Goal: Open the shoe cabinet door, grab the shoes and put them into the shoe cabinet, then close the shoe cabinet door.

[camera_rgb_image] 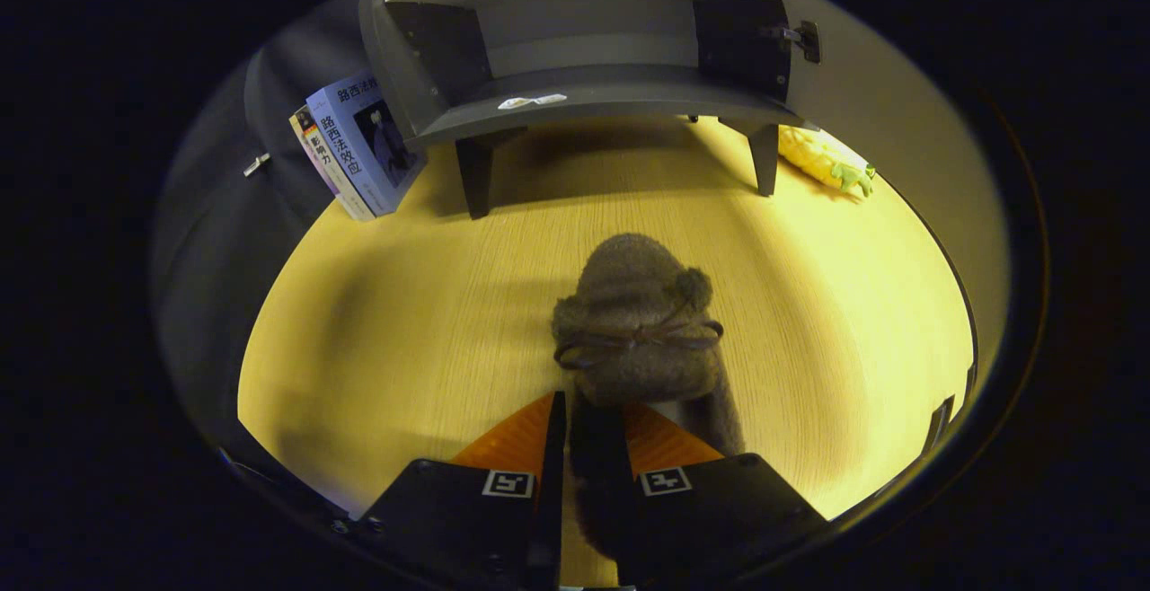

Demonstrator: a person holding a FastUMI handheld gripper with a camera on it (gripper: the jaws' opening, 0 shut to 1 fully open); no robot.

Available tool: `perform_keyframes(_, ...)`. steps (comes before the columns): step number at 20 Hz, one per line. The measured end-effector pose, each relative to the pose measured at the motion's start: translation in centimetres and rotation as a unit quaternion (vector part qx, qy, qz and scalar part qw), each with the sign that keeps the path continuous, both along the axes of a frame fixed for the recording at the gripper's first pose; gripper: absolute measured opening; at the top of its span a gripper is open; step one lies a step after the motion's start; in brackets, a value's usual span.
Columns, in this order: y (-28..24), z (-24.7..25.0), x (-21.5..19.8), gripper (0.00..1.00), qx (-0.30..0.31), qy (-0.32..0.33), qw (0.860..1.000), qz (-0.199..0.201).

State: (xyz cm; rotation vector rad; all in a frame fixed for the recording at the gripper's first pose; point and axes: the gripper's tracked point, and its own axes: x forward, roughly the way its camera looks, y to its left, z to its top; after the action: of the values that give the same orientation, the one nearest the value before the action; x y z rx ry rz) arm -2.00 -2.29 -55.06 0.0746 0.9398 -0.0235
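Fuzzy brown, the shoe (635, 326) sits just ahead of the gripper (584, 411), with its back edge pinched between the two fingers. The jaws are nearly together, squeezing that fluffy edge from both sides. A thin dark bow (640, 339) lies across the top of the shoe, and a small fluffy ball sits near its right side. The shoe's toe points away from the jaws.

Under the shoe is a light wooden table (386, 339). Far beyond the jaws stands the grey shoe cabinet (584, 101) on short dark legs. Its front is open, and a shelf shows inside. The open door (835, 97) swings out to the right.

Left of the cabinet, two books (355, 146) lean against it. Right of the cabinet legs lies a yellow toy with a green end (827, 160).
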Motion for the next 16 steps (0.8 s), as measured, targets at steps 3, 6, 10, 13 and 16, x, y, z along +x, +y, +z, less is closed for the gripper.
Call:
perform_keyframes(3,-0.3,-0.7,1.1,0.28,0.003,-0.002,1.000,0.000)
perform_keyframes(6,-0.4,-1.2,2.4,0.28,-0.005,-0.011,1.000,0.011)
perform_keyframes(10,-0.7,-1.3,3.5,0.27,-0.012,-0.022,1.000,0.018)
perform_keyframes(13,-0.8,-1.3,3.7,0.05,-0.010,-0.027,0.999,0.013)
perform_keyframes(16,-0.7,-1.2,3.5,0.05,-0.017,-0.024,0.999,0.019)
